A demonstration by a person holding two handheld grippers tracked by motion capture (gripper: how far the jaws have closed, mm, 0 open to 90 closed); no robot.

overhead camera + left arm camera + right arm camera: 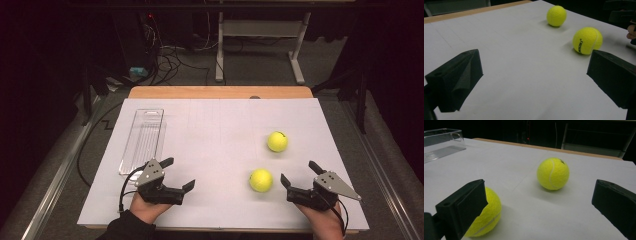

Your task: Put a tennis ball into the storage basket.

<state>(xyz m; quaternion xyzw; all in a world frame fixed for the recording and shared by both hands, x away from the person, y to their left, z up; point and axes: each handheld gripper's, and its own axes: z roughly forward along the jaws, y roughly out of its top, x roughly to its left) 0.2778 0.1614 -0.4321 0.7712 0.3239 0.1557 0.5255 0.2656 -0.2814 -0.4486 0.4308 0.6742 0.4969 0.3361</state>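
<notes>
Two yellow tennis balls lie on the white sheet. The nearer ball [261, 180] [587, 40] [486, 212] rests just left of my right gripper [300, 173] [537, 205] and is partly hidden behind one jaw in the right gripper view. The farther ball [277, 141] [556, 15] [553, 173] sits ahead, between the right jaws' line of sight. Both jaws of the right gripper stand open and hold nothing. My left gripper [178, 173] [535, 75] is open over bare sheet at the front left, well apart from both balls.
A clear plastic tray [142, 142] [441, 142] lies empty at the left of the sheet, just behind my left gripper. The wooden table edge [220, 92] runs along the back. Beyond it are desk legs and cables on the floor.
</notes>
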